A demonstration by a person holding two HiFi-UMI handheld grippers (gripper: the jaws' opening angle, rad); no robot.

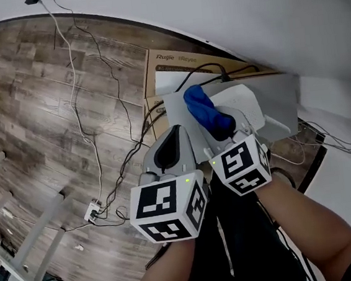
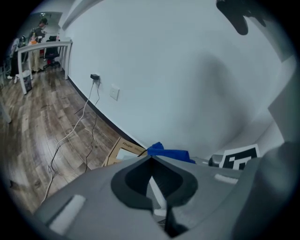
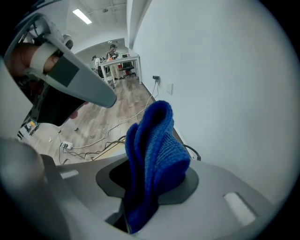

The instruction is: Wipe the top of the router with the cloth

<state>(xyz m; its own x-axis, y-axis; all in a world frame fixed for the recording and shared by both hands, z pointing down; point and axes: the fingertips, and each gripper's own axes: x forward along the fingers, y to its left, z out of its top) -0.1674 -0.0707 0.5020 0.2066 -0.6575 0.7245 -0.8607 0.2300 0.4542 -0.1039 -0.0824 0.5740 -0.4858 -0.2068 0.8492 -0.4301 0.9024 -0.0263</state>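
My right gripper (image 1: 226, 132) is shut on a blue knitted cloth (image 1: 207, 111), which sticks up and forward out of its jaws (image 3: 157, 154). In the head view the cloth hangs over the near left part of the white router (image 1: 250, 102); whether it touches the top I cannot tell. Black cables run from the router's far side. My left gripper (image 1: 174, 134) hovers just left of the cloth with its jaws together and nothing between them (image 2: 151, 159). From the left gripper view the cloth (image 2: 168, 153) shows just past the jaw tips.
The router lies on a grey slab (image 1: 282, 91) over a cardboard box (image 1: 162, 62) against the white wall. Black and white cables (image 1: 124, 154) trail over the wood floor to a power strip (image 1: 92, 210). Desks and a person stand far down the room (image 3: 115, 58).
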